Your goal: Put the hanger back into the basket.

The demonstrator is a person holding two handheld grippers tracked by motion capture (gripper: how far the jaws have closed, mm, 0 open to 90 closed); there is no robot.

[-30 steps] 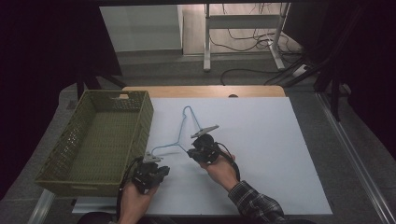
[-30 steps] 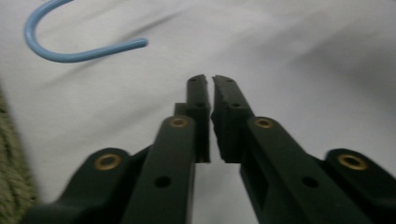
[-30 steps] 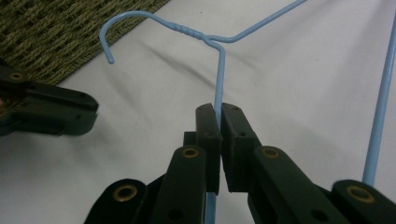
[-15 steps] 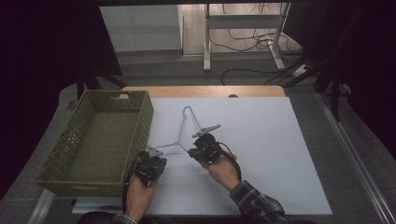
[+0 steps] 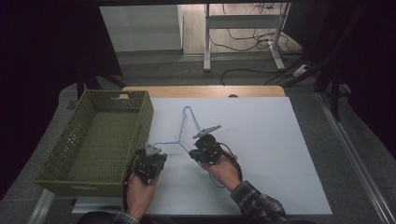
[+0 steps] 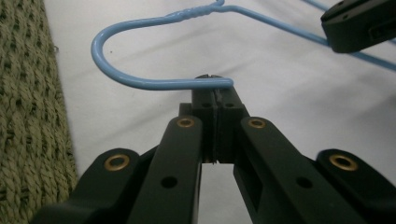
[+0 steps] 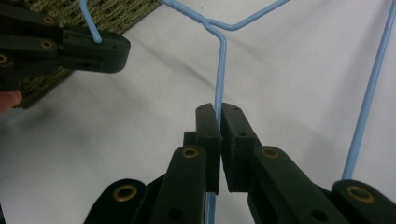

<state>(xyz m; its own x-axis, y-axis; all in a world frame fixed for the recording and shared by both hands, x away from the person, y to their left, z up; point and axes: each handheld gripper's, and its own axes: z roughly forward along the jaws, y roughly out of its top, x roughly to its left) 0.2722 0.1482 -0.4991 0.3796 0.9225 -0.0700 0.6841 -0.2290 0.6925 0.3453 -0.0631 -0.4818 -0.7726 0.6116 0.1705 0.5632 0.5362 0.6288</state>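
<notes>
Blue wire hanger (image 5: 187,128) on white table (image 5: 280,154) (green basket (image 5: 100,140) beside)

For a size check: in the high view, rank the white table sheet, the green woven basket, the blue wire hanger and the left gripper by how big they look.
1. White table sheet
2. Green woven basket
3. Blue wire hanger
4. Left gripper, smallest, though its hand hides part of it.

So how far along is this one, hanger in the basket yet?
Not yet. Done: right gripper is clamped on the blue wire hanger. In hand: left gripper is shut at the hook's tip. Left: lifting it off the white table into the empty basket, if that's the goal.
</notes>
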